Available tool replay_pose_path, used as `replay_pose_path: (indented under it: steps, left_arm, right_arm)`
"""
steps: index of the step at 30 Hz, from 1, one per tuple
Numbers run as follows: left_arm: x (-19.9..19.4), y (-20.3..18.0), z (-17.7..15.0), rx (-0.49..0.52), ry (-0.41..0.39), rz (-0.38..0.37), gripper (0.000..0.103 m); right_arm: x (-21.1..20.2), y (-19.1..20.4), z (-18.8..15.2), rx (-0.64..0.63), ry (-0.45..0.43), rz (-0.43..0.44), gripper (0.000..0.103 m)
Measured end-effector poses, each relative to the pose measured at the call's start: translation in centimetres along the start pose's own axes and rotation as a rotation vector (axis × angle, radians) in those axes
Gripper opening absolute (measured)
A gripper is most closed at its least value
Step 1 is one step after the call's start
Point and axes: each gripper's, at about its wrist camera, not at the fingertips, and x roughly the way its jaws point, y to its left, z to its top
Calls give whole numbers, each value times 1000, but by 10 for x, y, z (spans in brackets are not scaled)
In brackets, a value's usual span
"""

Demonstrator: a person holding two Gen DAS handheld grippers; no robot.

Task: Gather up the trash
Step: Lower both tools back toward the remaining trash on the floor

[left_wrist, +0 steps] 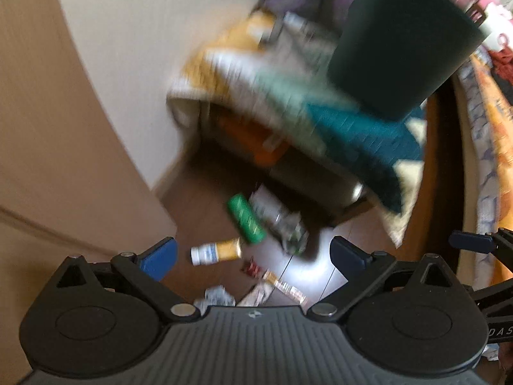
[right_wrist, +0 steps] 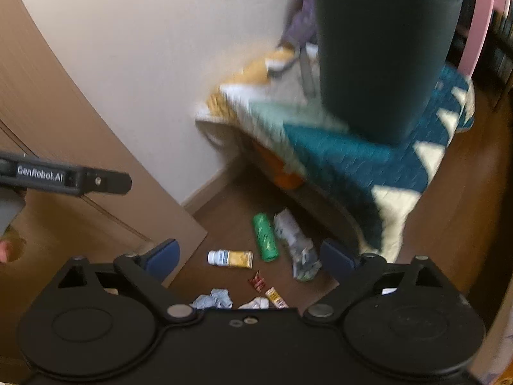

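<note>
Trash lies on the brown floor below both grippers: a green can, a crushed clear plastic bottle, a small yellow bottle with a white cap, a red wrapper, a thin printed tube and crumpled paper. My left gripper is open above the litter, holding nothing. My right gripper is open too, with nothing between its blue pads. A dark bin shows at the upper right, over the quilt.
A low bed with a teal, white and yellow quilt runs along the right, with an orange thing under its edge. A white wall and a brown door panel close off the left. Both views are blurred.
</note>
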Motion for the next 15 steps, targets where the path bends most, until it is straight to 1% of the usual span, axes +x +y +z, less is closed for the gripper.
replay_pose_path:
  steps: [3, 7, 9, 10, 13, 15]
  left_arm:
    - [57, 12, -26, -4, 67, 29, 102]
    - [134, 27, -65, -7, 152, 50, 102]
    - [165, 35, -82, 1, 172, 41, 102]
    - [181, 38, -92, 6, 185, 48, 102]
    - [227, 49, -121, 18, 226, 69, 102]
    - [254, 56, -137, 12, 247, 83, 102]
  right_arm:
    - [53, -4, -24, 11, 43, 5, 96]
    - [128, -10, -58, 22, 100, 1, 96]
    - [167, -13, -75, 28, 129, -16, 95]
    - [184, -15, -82, 31, 143, -18, 94]
    - [234, -19, -107, 24, 193, -38, 86]
    - [266, -20, -124, 22, 219, -33, 85]
